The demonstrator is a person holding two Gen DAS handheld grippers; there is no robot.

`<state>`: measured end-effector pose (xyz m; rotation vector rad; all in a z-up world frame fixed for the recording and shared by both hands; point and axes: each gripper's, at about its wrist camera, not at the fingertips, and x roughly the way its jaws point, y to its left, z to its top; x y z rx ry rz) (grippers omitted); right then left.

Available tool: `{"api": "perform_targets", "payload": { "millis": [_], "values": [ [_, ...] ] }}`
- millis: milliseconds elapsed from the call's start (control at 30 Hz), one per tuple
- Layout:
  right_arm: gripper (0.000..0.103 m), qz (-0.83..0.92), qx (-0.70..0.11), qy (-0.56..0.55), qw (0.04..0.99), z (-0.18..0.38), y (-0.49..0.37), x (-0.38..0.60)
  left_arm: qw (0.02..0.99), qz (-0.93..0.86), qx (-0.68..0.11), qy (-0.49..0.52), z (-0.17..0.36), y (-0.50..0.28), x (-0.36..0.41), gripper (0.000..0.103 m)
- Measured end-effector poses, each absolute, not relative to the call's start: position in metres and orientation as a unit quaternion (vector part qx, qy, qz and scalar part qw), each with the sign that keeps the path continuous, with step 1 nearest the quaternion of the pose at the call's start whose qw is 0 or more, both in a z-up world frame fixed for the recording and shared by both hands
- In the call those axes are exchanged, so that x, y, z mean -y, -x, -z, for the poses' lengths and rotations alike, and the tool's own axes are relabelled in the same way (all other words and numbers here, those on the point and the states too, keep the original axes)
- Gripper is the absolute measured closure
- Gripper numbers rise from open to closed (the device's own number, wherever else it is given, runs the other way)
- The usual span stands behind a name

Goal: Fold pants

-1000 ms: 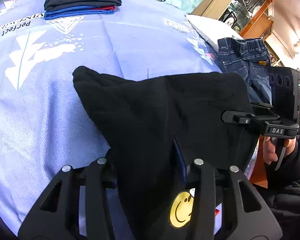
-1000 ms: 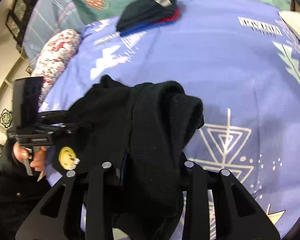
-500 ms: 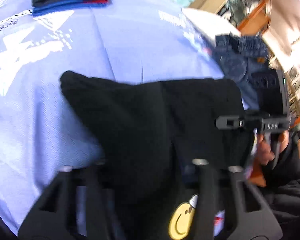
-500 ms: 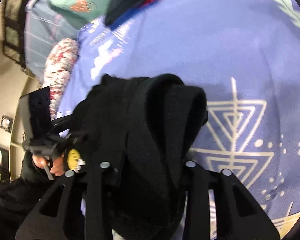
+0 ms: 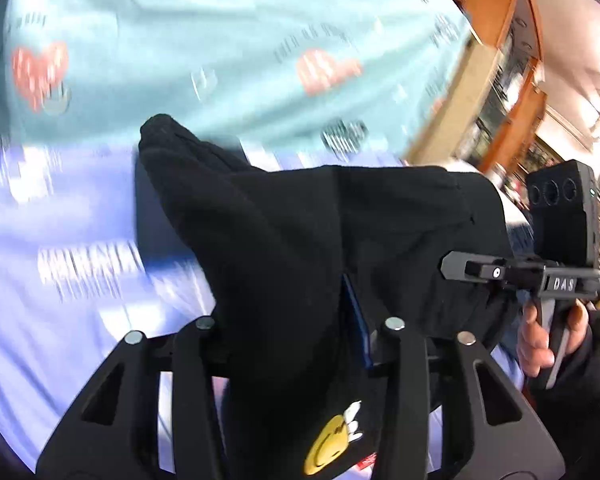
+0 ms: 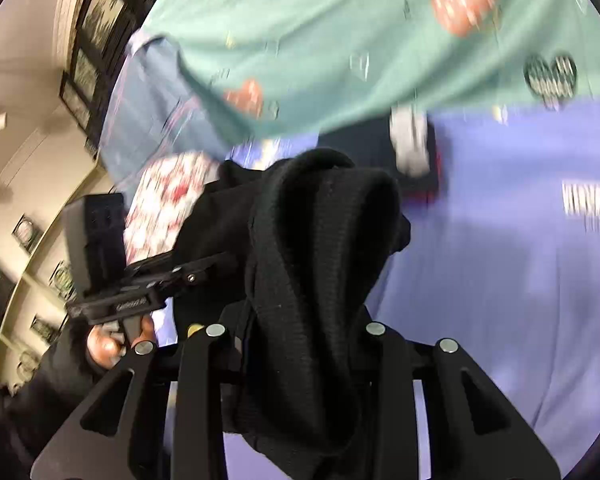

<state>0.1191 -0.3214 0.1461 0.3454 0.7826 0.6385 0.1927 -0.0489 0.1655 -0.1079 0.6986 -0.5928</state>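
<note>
black pants [image 5: 300, 240], yellow smiley patch [image 5: 327, 446], lilac bedsheet [image 6: 500, 280]

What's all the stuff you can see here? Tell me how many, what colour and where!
pants: one, black with a yellow smiley, held up between both grippers
sheet: one, purple with white print, under the pants
blanket: one, teal with pink hearts, behind the sheet
pillow: one, white with red flowers, at the sheet's edge
clothes pile: one, dark, blurred, far side of the sheet
cabinet: one, wooden, in the background
left gripper: black, shut on the pants
right gripper: black, shut on the pants
hands: two, each holding a gripper handle
</note>
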Motion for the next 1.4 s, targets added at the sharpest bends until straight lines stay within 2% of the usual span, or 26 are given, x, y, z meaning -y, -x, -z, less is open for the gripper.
{"api": "perform_targets", "payload": {
  "millis": [67,167,200,233,267,300,333,367,400,467,600,733,867,1067,1267,1400],
  "values": [
    [0.071,-0.289,-0.346,-0.143,0.881,-0.173,-0.167,0.308,0.908,0.270,-0.314,0.057,-0.184,-0.235,0.045,0.049],
    [0.069,-0.270,-0.322,-0.123,0.899,-0.192,-0.240,0.289,0.921,0.245,-0.294,0.077,-0.189,-0.313,0.043,0.030],
    [0.067,-0.258,-0.318,-0.121,0.904,-0.190,-0.263,0.286,0.924,0.228,-0.297,0.080,-0.179,-0.340,0.040,0.016],
    [0.056,-0.243,-0.316,-0.117,0.910,-0.183,-0.290,0.282,0.926,0.203,-0.308,0.082,-0.162,-0.368,0.037,0.003],
    [0.037,-0.205,-0.311,-0.102,0.922,-0.168,-0.319,0.278,0.929,0.173,-0.318,0.078,-0.145,-0.388,0.035,0.002],
    [0.029,-0.168,-0.310,-0.082,0.932,-0.154,-0.339,0.275,0.930,0.130,-0.337,0.071,-0.122,-0.408,0.029,0.002],
    [0.026,-0.109,-0.319,-0.049,0.940,-0.131,-0.363,0.273,0.923,0.087,-0.369,0.064,-0.097,-0.427,0.023,0.005],
    [0.027,-0.052,-0.351,-0.024,0.935,-0.101,-0.385,0.275,0.905,0.053,-0.415,0.078,-0.069,-0.442,0.010,0.006],
    [0.029,-0.034,-0.369,-0.026,0.929,-0.088,-0.392,0.278,0.896,0.073,-0.420,0.124,-0.057,-0.441,-0.004,0.006],
    [0.027,-0.067,-0.326,-0.096,0.938,-0.079,-0.372,0.299,0.900,0.090,-0.387,0.182,-0.060,-0.420,-0.030,0.006],
    [0.018,-0.081,-0.274,-0.112,0.952,-0.089,-0.296,0.326,0.910,0.102,-0.342,0.211,-0.082,-0.347,-0.059,0.002],
    [0.008,-0.086,-0.298,-0.104,0.945,-0.086,-0.210,0.333,0.920,0.085,-0.354,0.144,-0.083,-0.267,-0.045,0.002],
    [0.008,-0.086,-0.342,-0.044,0.935,-0.048,-0.103,0.316,0.929,0.065,-0.362,0.047,-0.059,-0.159,-0.020,0.002],
    [0.004,-0.104,-0.320,-0.029,0.941,-0.011,0.014,0.304,0.950,0.024,-0.304,-0.065,-0.024,-0.023,0.019,0.002],
    [0.001,-0.053,-0.243,-0.018,0.969,-0.014,0.047,0.303,0.963,0.014,-0.260,-0.072,-0.012,0.015,0.027,0.002],
    [0.001,-0.034,-0.230,-0.027,0.972,-0.014,0.047,0.310,0.966,-0.015,-0.255,-0.045,-0.013,0.016,0.013,0.002]
  ]
}}
